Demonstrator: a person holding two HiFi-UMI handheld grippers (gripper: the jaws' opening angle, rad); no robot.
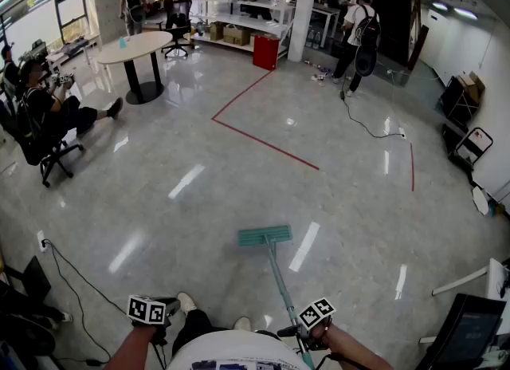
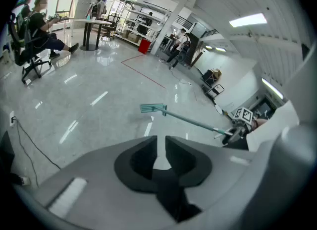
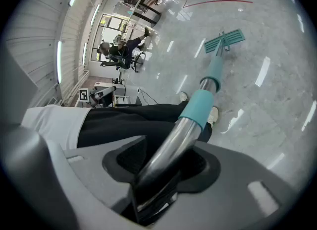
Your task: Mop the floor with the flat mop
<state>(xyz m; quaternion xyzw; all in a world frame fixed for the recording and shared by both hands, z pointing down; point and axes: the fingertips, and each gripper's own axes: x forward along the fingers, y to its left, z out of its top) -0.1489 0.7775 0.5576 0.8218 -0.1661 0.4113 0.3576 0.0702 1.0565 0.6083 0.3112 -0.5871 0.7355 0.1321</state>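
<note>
- The right gripper (image 3: 166, 162) is clamping the flat mop (image 1: 280, 281) by its metal handle (image 3: 179, 134), the pole sitting squarely between the jaws on bare steel beside the teal sleeve (image 3: 200, 106).
- The mop head (image 1: 265, 236) is lying flat on the glossy grey floor (image 1: 199, 121), out ahead of the person's shoes (image 1: 186, 303) and short of the red tape line (image 1: 263, 143).
- The left gripper (image 2: 158, 143) is hanging off to the side, well apart from the handle, its jaws drawn almost together with only a slit showing and nothing in it.
</note>
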